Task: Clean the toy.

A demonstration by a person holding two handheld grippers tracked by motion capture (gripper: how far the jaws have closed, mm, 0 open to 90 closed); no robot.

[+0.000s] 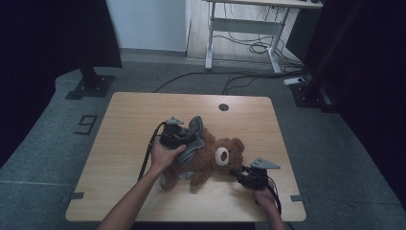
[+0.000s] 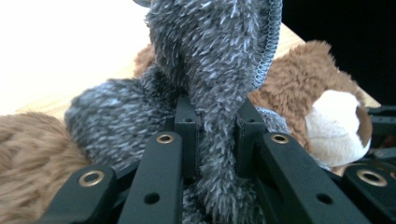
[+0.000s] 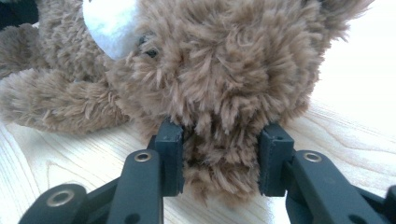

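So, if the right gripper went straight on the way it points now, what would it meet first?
The right gripper is already shut on a brown tuft of the teddy bear; straight ahead is probably the bear's head.

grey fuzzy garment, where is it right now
In the high view the grey fuzzy garment lies on the brown teddy bear at mid-table, its upper end pinched in the left tongs.

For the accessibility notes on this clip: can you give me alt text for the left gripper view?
The left gripper is shut on a fold of fuzzy grey knit garment that rises between its two black jaws. Behind it a brown teddy bear lies on the pale wooden table, its white muzzle at the right.
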